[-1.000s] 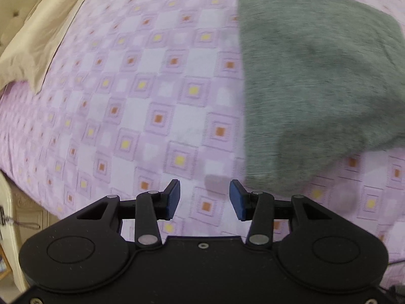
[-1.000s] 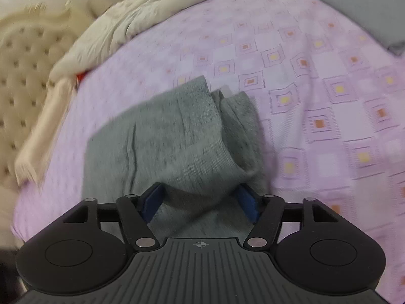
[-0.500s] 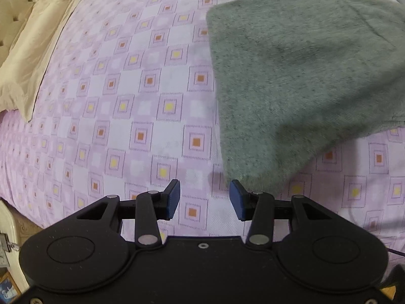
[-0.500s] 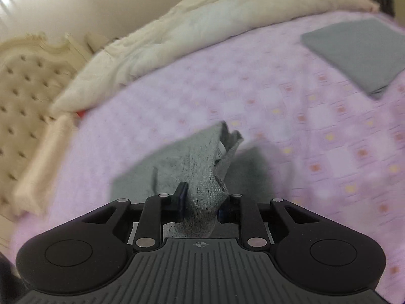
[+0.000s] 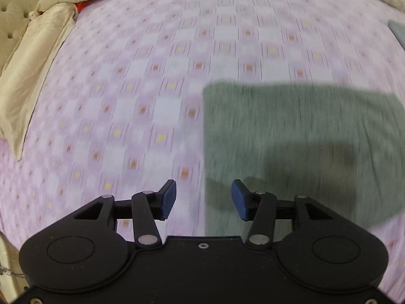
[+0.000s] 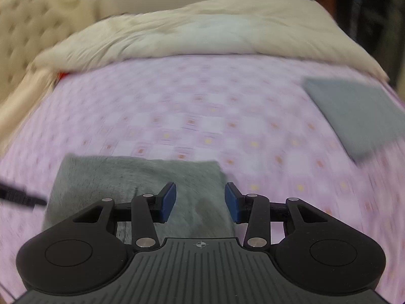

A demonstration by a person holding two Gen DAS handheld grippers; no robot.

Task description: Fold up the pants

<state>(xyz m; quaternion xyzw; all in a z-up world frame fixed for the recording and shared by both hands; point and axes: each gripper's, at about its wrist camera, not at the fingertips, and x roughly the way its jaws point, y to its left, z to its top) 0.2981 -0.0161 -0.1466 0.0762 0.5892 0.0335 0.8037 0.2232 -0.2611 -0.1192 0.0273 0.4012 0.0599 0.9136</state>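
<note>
Overhead, both tongs, left (image 5: 203, 200) and right (image 6: 200, 202), gape above folded pants (image 5: 291, 139).

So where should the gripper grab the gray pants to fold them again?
Probably the near left corner of the gray pants. The left hand-held gripper already hangs open over that straight left edge, so come down from above and pinch the edge where it lies flat.

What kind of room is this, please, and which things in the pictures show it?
Most likely a bedroom. The grey pants lie on a bed with a pink patterned sheet. A cream duvet is bunched along the far side, and a tufted beige headboard stands at the left.
</note>
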